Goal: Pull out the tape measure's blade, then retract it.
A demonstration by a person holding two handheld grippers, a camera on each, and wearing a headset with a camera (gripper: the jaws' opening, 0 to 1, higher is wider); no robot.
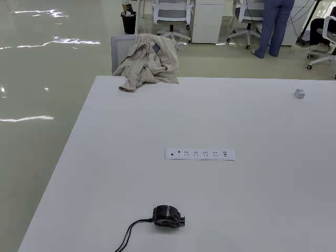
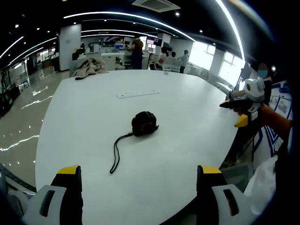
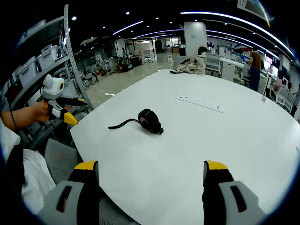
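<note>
Jaws wide apart on both sides! The left gripper shows its two yellow-tipped jaws spread with nothing between them, and the right gripper has the same open stance, holding nothing. Both hang off the near edge of the broad white table, well apart from the work.

And the small black tape measure lies flat on the tabletop near the front edge, untouched. Its thin black wrist cord curls away to the left toward the table's edge.

Farther back sits a flat white power strip, roughly mid-table. At the far edge a crumpled beige jacket drapes over a grey chair and spills onto the table. A small silvery crumpled object rests far right.
</note>
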